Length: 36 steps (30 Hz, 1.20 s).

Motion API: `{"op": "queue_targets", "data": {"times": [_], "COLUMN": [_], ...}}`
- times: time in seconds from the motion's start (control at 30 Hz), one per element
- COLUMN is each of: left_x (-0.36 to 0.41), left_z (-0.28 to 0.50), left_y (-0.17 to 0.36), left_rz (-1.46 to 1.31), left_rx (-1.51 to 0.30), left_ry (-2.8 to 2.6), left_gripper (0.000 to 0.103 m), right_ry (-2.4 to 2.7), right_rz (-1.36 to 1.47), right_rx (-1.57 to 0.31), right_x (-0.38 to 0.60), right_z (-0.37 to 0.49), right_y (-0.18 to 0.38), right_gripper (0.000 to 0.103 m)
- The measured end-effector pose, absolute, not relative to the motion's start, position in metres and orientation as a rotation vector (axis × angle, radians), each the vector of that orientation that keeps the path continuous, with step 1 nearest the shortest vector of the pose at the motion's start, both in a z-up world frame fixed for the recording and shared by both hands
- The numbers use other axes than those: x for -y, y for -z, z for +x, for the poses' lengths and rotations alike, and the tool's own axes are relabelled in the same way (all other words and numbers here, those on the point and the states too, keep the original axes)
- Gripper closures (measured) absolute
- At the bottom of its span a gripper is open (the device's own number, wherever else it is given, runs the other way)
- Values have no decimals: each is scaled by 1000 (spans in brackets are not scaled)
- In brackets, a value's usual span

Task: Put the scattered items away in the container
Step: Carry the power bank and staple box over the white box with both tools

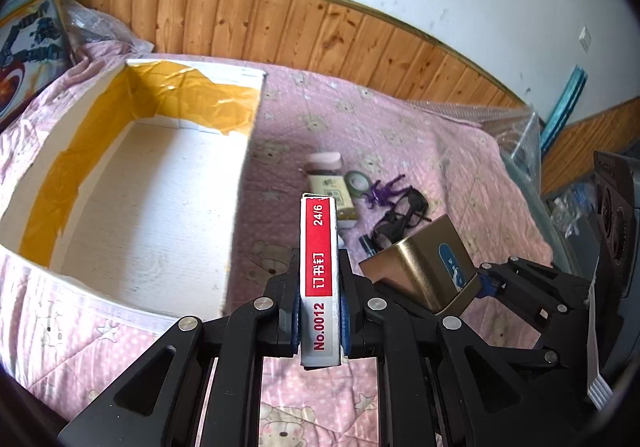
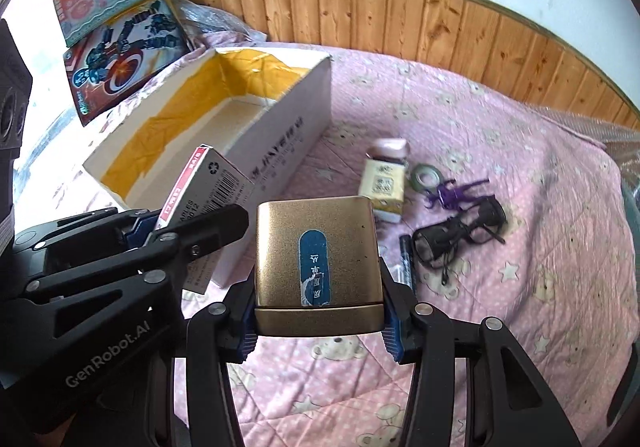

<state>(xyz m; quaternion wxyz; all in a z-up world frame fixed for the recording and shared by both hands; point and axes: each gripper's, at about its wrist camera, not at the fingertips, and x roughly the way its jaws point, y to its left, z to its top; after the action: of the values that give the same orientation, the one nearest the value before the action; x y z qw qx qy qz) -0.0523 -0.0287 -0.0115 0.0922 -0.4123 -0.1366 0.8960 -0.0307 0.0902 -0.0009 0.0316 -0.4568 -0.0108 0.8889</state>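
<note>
Left tool (image 1: 320, 311) pinches a light, stiff staple box (image 1: 318, 271) by its narrow faces; right tool (image 2: 318, 321) clamps a smooth, likely slippery gold tin (image 2: 316, 247) at its sides. Both hang above the bed (image 2: 500, 127), beside the empty carton (image 1: 240, 175).

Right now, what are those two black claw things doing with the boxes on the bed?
A person is tidying up with a claw in each hand. The left gripper pinches a thin red and white staples box. The right gripper holds a gold tin. Both are held above the pink blanket, near the open cardboard box, which looks empty. A small bottle, tape roll, purple toy, glasses and pen are not yet picked up.
</note>
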Motion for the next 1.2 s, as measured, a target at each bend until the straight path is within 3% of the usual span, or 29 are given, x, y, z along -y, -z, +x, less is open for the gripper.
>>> {"op": "queue_targets", "data": {"times": [0.63, 1.2], "left_x": [126, 186], "left_z": [-53, -110], "left_y": [-35, -15], "left_rz": [-1096, -1224], "left_rx": [599, 697], "left_ry": [-2757, -2744], "left_gripper": [88, 88], "right_ry": [-2902, -2922], "right_rz": [-1351, -1507], "right_rx": [191, 152], "right_x": [-8, -2], "right_z": [-73, -157], "right_y": [-52, -37], "right_gripper": [53, 53]}}
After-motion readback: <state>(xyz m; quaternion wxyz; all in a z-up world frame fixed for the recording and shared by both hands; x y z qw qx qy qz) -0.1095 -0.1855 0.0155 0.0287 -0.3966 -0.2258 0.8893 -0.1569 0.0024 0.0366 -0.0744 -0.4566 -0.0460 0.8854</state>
